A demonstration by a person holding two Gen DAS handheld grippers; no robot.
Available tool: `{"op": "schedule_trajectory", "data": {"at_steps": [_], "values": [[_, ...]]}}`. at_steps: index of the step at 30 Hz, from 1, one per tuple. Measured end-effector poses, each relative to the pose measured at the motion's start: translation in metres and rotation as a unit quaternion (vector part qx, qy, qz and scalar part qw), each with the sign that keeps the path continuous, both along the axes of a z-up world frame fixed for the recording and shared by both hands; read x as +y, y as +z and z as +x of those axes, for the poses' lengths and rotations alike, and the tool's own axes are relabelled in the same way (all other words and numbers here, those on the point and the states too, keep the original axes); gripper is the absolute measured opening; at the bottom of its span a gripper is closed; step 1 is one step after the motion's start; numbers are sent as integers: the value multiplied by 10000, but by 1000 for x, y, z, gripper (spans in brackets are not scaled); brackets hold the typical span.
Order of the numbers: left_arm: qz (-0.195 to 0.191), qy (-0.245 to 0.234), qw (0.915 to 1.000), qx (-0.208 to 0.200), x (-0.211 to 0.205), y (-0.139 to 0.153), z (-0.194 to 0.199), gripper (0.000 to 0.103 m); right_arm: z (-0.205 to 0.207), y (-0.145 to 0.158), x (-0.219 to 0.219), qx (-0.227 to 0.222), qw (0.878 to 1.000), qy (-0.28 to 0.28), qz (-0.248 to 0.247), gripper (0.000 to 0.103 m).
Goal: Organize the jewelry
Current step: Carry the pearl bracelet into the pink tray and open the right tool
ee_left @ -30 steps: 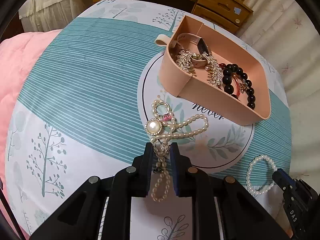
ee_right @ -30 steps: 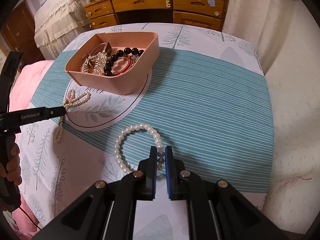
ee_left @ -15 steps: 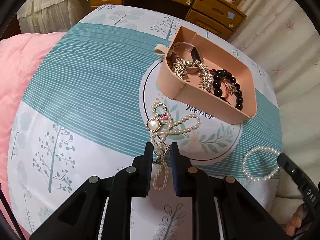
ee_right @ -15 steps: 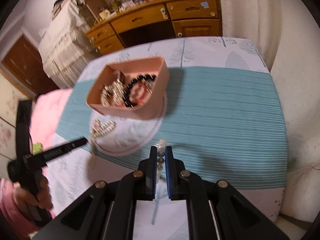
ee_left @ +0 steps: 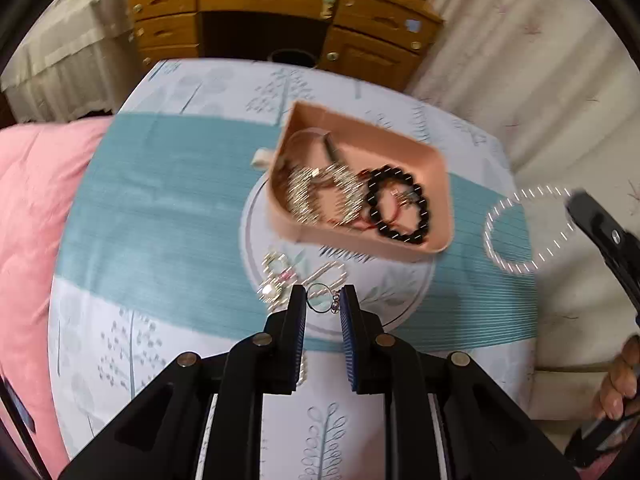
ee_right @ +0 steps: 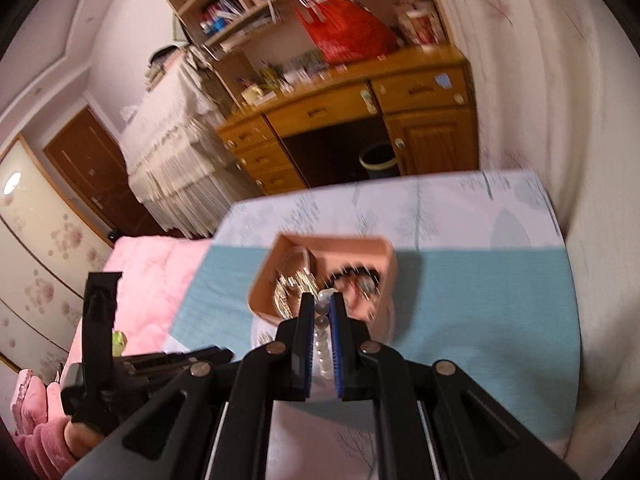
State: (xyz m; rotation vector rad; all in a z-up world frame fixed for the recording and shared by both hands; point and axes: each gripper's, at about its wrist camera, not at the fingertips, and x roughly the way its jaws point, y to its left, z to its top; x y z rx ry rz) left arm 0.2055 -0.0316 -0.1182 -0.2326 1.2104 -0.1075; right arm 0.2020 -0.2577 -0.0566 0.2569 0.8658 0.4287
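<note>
A pink tray (ee_left: 436, 168) (ee_right: 372, 250) holds a black bead bracelet (ee_left: 398, 208), silver pieces (ee_left: 320, 192) and a watch. My left gripper (ee_left: 323, 298) is shut on a pearl necklace (ee_left: 276, 280) by its ring clasp and holds it just above the tablecloth, near the tray's front edge. My right gripper (ee_right: 321, 304) is shut on a white pearl bracelet (ee_left: 524, 228) (ee_right: 322, 344) and holds it in the air to the right of the tray, above table height. Both views are blurred by motion.
The table has a white and teal cloth (ee_left: 160, 208) with a round mat under the tray. A pink quilt (ee_left: 28, 208) lies to the left. A wooden desk (ee_left: 280, 12) and a curtain (ee_left: 540, 80) stand behind the table.
Both grippers have risen from the table. The right one lifted the pearl bracelet off the cloth toward the tray. The left one pulled the pearl necklace up by its clasp.
</note>
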Motion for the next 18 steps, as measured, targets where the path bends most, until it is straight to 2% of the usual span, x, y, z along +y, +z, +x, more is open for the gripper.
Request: {"op": "schedule_trajectory", "data": {"at_steps": [7,14,15,16,18], "values": [[-99,-161,9984,-529,-12,28,28,15,31,3,11,-220,9997,35,88,7],[-184,-105,9963,-834,-14,42,56,16,52,-5,11,-26,9988,-114,469,8],[-114,-85,9966,-810,-15,42,59,24,54,-8,9,45,9986,-191,487,8],[-43,-47,9971,-760,-15,39,61,40,56,-12,9,160,9985,-243,469,8],[-52,18,9982,-599,-13,34,63,52,61,-21,9,474,9976,-313,391,9]]}}
